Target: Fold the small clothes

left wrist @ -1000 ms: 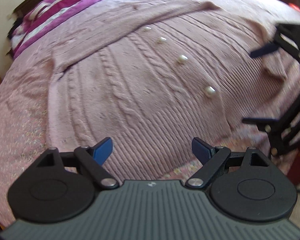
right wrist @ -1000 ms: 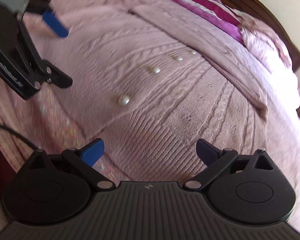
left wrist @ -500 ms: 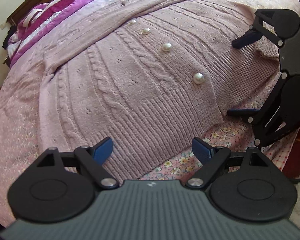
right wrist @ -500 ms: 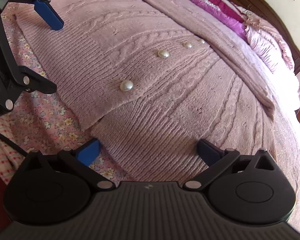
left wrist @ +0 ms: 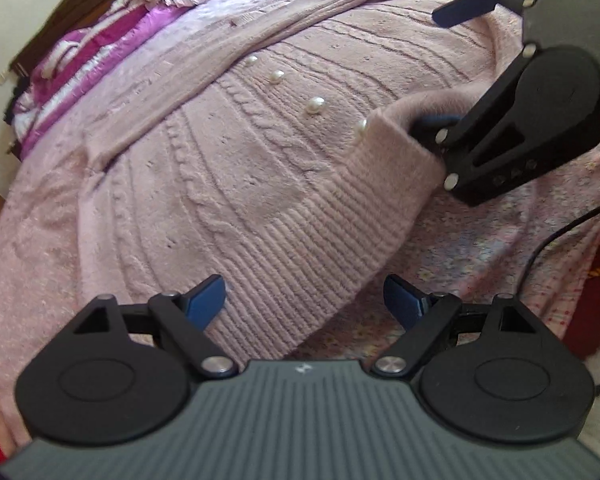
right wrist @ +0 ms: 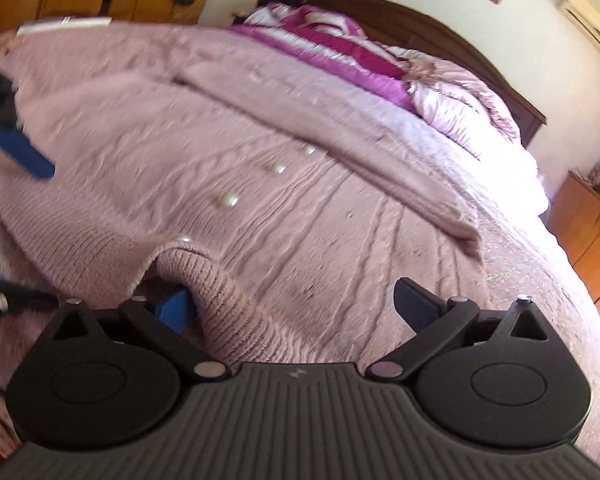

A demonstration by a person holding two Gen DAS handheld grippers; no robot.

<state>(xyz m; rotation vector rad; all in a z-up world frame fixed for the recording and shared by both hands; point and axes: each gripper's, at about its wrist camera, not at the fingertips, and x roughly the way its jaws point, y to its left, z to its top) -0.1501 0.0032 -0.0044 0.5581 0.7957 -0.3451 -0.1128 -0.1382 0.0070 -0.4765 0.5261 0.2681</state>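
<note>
Bedroom with a big bed (right wrist: 500, 184), pink spread, purple striped bedding up by the dark headboard (right wrist: 440, 28). Laid flat across it, near the foot edge, is a pink cable-knit cardigan (left wrist: 240, 184) with pearl buttons (left wrist: 315, 105) down the front. Looks like the very first fold is just getting going. The right gripper (right wrist: 296, 308) has one finger slid under the ribbed hem (right wrist: 224, 300) at the front opening and is lifting that corner, but its jaws are spread wide, nothing pinched. The left gripper (left wrist: 304, 300) hovers over its side of the hem, also gaping, holding nothing. Next I'd guess both need to close on the hem before folding it up toward the collar.
</note>
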